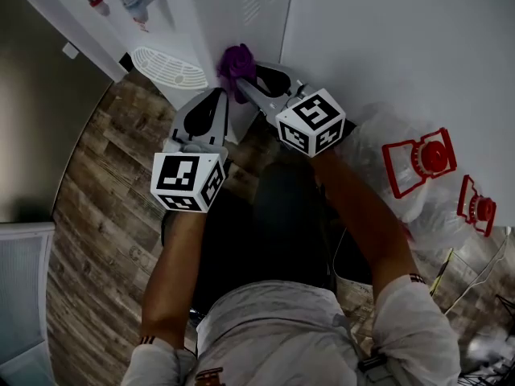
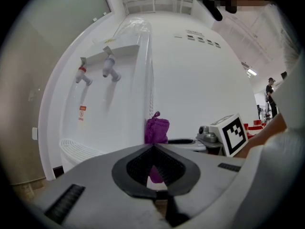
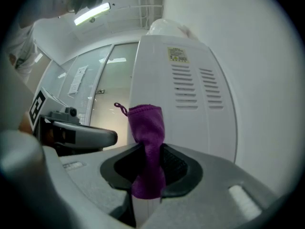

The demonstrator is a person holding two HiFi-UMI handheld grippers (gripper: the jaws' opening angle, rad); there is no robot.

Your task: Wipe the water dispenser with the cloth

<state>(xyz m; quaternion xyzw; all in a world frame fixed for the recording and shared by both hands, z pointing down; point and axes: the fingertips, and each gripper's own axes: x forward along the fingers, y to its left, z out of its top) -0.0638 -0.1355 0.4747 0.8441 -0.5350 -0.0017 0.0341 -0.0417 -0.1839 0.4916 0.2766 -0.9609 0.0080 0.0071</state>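
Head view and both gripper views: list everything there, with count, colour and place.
dispenser: one, white, standing on the floor ahead of the grippers
taps: two, one red, one blue-grey, on the dispenser's front
drip tray: one, white, below the taps
cloth: one, purple, in the right gripper's jaws, by the dispenser's vented side
red objects: two, at the head view's right
floor: brown, wood-look
left gripper: grey, jaws shut, empty, next to the cloth
right gripper: grey, jaws shut on the cloth
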